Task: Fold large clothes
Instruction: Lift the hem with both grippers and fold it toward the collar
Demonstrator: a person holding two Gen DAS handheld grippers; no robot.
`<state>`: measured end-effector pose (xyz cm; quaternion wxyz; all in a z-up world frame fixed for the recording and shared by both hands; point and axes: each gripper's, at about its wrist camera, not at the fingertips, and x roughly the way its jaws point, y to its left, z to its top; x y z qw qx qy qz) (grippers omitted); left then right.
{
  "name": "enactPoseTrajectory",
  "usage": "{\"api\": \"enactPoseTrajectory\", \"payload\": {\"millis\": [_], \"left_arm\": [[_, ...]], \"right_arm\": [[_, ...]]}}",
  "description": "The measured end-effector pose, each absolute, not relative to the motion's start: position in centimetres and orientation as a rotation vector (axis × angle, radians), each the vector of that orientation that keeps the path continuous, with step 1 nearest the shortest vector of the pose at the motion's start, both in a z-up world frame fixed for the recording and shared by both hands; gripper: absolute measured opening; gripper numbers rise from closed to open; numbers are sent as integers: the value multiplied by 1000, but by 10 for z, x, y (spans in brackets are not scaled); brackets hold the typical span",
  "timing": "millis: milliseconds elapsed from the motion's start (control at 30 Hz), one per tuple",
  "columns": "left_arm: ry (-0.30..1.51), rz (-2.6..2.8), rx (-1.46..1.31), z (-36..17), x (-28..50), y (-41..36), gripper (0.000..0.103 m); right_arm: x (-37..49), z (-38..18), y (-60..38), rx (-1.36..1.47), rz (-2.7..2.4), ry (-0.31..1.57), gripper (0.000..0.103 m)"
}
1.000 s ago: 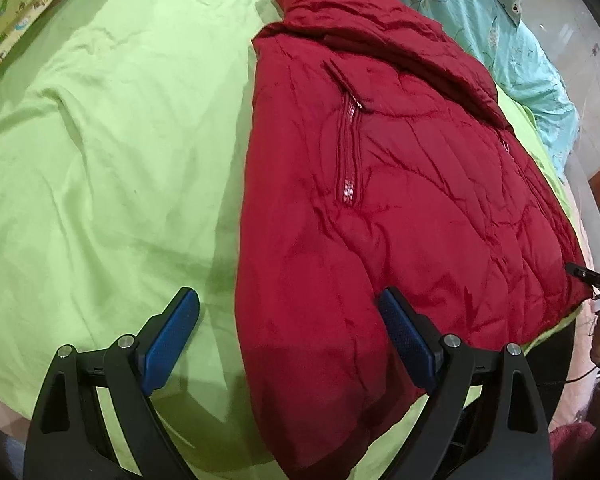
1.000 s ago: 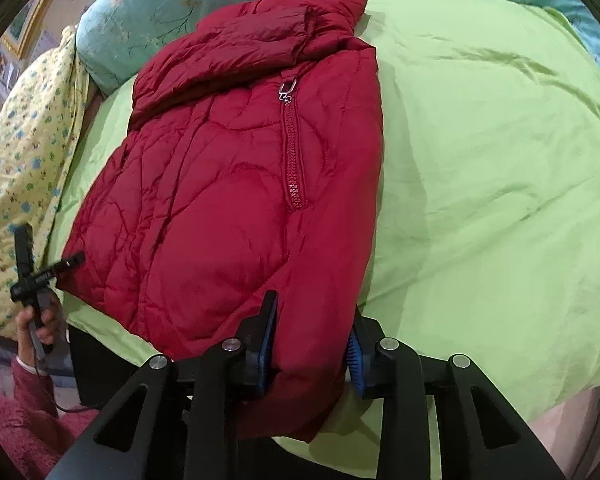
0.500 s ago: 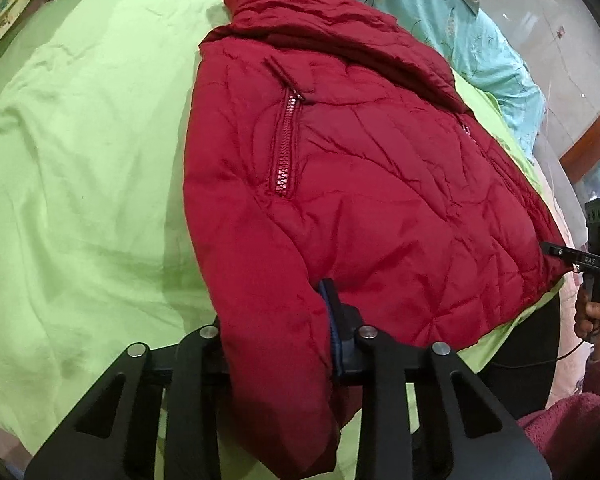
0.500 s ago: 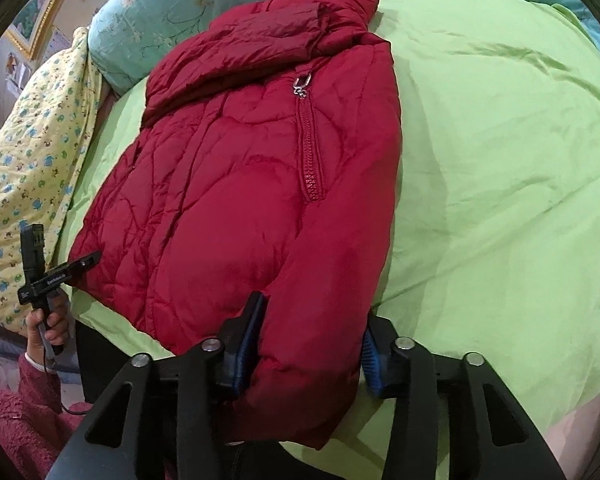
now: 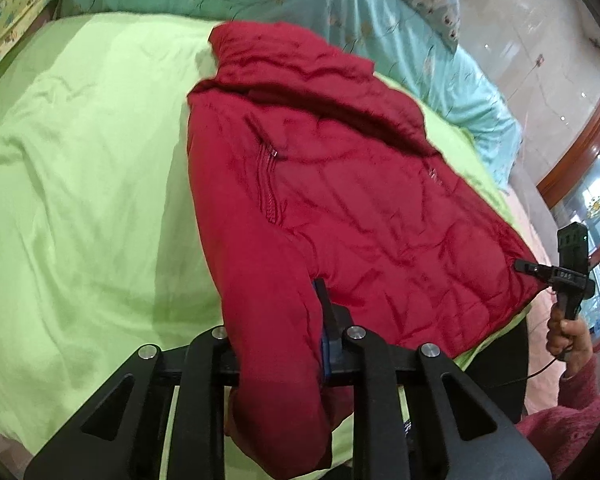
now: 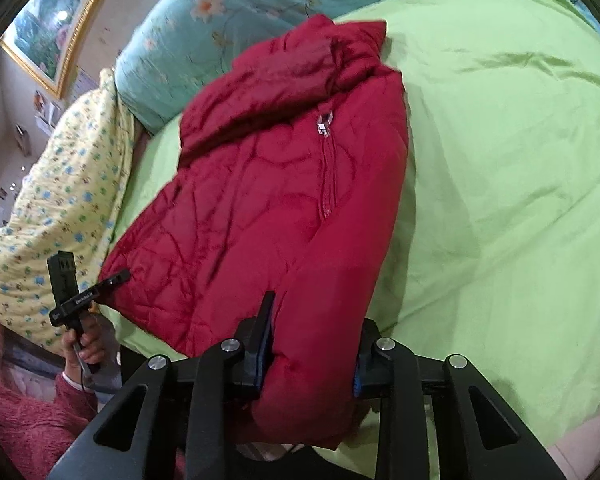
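I have the red jacket (image 5: 340,208) lying on the green sheet (image 5: 80,200) of the bed, collar at the far end against the turquoise quilt (image 5: 340,12), hem at the near edge by me. It is already narrowed: one side is folded over the front, so the pocket zip (image 5: 269,196) lies on top.

My left gripper (image 5: 278,344) is pinching the thick near end of that folded side, probably sleeve and hem bunched together; the padded cloth fills the gap between its blue pads. My right gripper (image 6: 310,354) is clamped on a thick bunch of red cloth at the near edge in the same way. I cannot tell from these views how close the two grips are. I judge that I hold the hem at two points so the bottom can be lifted evenly and carried toward the collar, halving the length without the folded side sliding open. The puffy filling may spring back, so the grip needs to be deep.

Each view also shows the other handset in the person's hand: its side bar carries small white lettering, too blurred for me to read. On the jacket I see a faint chest mark (image 5: 434,174) and a silver zip pull (image 6: 324,124), neither legible. A yellow flowered blanket (image 6: 60,200) lies at the left.
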<state>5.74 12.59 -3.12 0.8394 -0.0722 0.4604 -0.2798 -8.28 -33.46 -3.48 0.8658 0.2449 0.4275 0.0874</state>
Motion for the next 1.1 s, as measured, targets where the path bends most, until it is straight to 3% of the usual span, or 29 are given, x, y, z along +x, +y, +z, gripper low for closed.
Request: {"api": "enactPoseTrajectory", "payload": {"millis": [600,1100], "left_arm": [[744,-642,-253,43,113,118,19],[671,-583,-319,79,205,99,19]], "right_arm": [[-38,29,-357,608,241,600,26],[51,68,-387,588,149,487,25]]}}
